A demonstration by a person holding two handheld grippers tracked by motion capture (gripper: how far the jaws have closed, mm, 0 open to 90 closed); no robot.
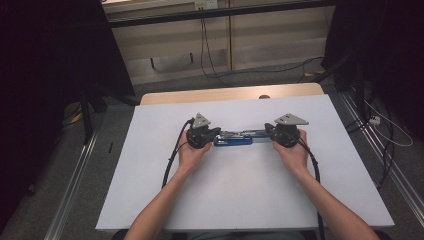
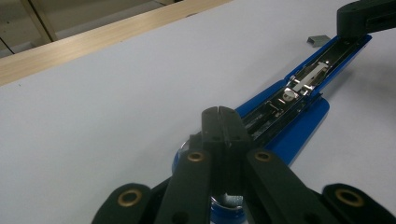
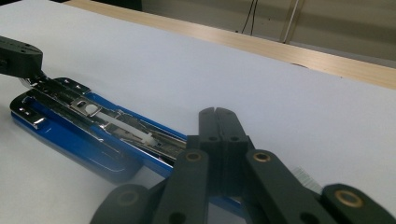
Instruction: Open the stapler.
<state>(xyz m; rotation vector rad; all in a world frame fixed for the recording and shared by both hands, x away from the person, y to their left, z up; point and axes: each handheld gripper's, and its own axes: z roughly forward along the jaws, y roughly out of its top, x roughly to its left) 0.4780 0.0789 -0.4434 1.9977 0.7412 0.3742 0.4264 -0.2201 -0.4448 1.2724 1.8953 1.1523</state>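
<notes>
We find a blue stapler [image 1: 233, 138] lying swung open and flat near the middle of the white bench [image 1: 250, 195], its long axis running left to right between the two hands. In the left gripper view the stapler [image 2: 299, 100] shows its metal staple channel facing up, with the blue base beside it. A small grey strip of staples [image 2: 317, 40] lies on the bench just beside the stapler's far end.

The left claw [image 1: 216, 133] sits over the stapler's left end, its jaws pressed together with no gap between them [image 2: 222, 122]; we cannot tell whether the tips touch the stapler. The right claw [image 1: 269, 131] sits over the right end, jaws likewise pressed together [image 3: 218, 122], held above the blue arm [image 3: 79, 135] and pinching nothing that we can see.

Beyond the white surface runs a wooden bench edge [image 1: 225, 93], with dark cables [image 1: 210, 55] on the floor behind.
</notes>
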